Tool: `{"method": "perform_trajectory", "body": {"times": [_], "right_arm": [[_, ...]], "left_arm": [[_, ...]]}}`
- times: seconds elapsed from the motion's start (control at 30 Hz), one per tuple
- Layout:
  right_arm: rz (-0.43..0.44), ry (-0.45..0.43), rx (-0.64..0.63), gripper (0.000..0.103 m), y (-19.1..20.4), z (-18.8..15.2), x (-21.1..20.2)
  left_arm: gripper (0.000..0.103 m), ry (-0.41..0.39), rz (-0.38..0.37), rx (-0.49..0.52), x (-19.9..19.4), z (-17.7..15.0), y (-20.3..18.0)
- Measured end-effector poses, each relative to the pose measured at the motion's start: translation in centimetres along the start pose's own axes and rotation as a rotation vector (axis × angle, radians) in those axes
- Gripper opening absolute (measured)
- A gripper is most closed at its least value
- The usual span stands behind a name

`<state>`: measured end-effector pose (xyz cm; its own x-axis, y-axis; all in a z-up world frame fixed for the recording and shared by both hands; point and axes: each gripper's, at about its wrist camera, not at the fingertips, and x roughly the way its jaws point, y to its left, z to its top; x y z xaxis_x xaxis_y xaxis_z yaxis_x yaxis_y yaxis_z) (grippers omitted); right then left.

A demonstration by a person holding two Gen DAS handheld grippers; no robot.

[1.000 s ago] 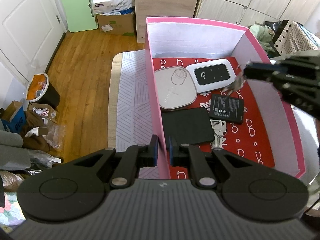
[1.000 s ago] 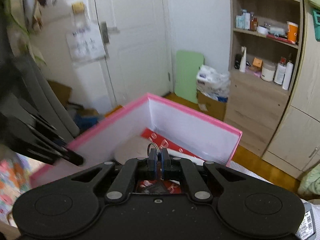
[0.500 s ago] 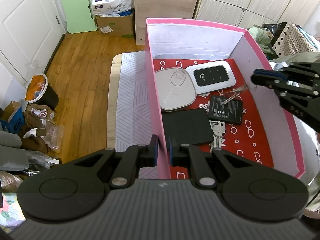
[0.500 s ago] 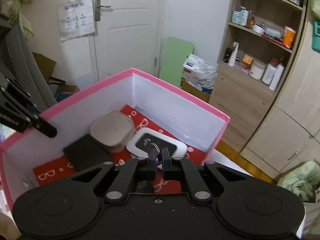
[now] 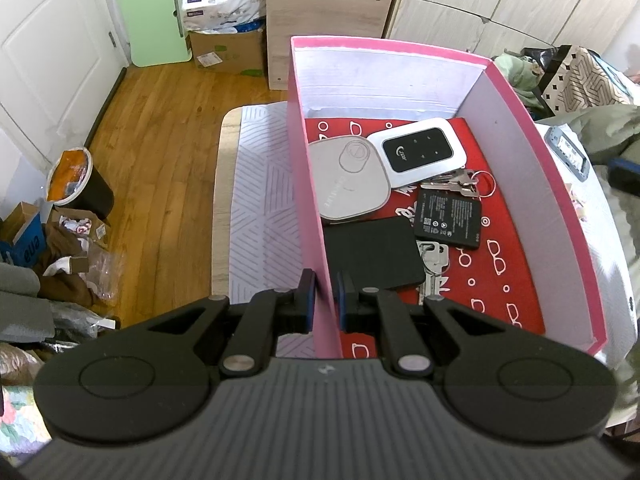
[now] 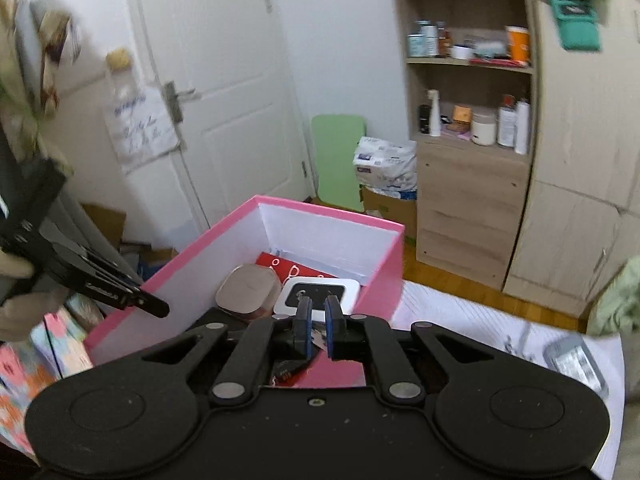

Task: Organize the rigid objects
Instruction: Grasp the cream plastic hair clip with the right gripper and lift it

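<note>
A pink box (image 5: 540,184) with a red patterned floor stands on the table. My left gripper (image 5: 325,300) is shut on its left wall. Inside lie a grey square case (image 5: 348,176), a white pocket router (image 5: 420,150), a black battery (image 5: 448,214), a black flat pad (image 5: 372,252), one set of keys (image 5: 432,268) and a key bunch with a ring (image 5: 460,182) beside the router. My right gripper (image 6: 318,320) hangs outside the box's (image 6: 332,216) right wall; its jaws are opening with nothing between them.
A grey device (image 5: 568,152) lies on the white cloth right of the box. A striped mat (image 5: 264,208) covers the table to the left. Beyond are a wooden floor, a bin (image 5: 74,184), a green board (image 5: 152,12) and a wooden cabinet (image 6: 472,184).
The right gripper held the key bunch over the box, let it go beside the router, then drew back to the right, out past the box wall. The left gripper kept its hold.
</note>
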<state>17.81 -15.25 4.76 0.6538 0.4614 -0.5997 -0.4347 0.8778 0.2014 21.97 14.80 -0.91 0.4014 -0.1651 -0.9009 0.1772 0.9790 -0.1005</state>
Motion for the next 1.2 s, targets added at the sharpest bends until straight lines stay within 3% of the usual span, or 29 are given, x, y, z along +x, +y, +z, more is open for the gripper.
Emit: {"method": "perform_trajectory", "body": {"times": [0.23,0.4,0.47,0.6,0.73,0.93,1.1,1.13,1.17,1.2], "right_arm": [[-0.094,0.027,0.087,0.017,-4.1,-4.6,-1.1],[-0.158,0.077,0.085,0.033,-6.4,-7.5,-0.2],[-0.165,0.103,0.053,0.044,-6.9,-8.2,0.4],[-0.226,0.149,-0.005,0.05,-7.5,-8.7,1.3],[-0.244,0.169,-0.017,0.066,-7.9,-8.3,1.6],[-0.302,0.2,0.011,0.069,-8.2,-8.6,2.5],[-0.358,0.165,0.103,0.07,-9.1,-9.7,3.8],[-0.373,0.15,0.116,0.069,-9.2,-9.7,4.0],[-0.383,0.138,0.128,0.058,-9.1,-9.9,4.0],[-0.381,0.129,0.143,0.058,-9.0,-9.9,3.9]], "left_arm": [[0.009,-0.01,0.027,-0.039,0.1,0.0,-0.4],[0.009,-0.015,0.062,-0.102,0.3,-0.1,-0.7],[0.009,-0.013,0.085,-0.109,0.4,0.1,-1.0],[0.009,0.004,0.093,-0.137,0.6,0.4,-1.0],[0.009,0.013,0.086,-0.13,0.5,0.3,-0.9],[0.009,0.026,0.074,-0.102,0.7,0.5,-0.9],[0.009,0.045,0.062,-0.027,0.8,0.7,-1.1],[0.009,0.05,0.058,-0.013,0.8,0.8,-1.1],[0.009,0.057,0.052,0.001,0.8,0.9,-1.0],[0.009,0.063,0.045,0.018,0.8,1.0,-1.0]]}}
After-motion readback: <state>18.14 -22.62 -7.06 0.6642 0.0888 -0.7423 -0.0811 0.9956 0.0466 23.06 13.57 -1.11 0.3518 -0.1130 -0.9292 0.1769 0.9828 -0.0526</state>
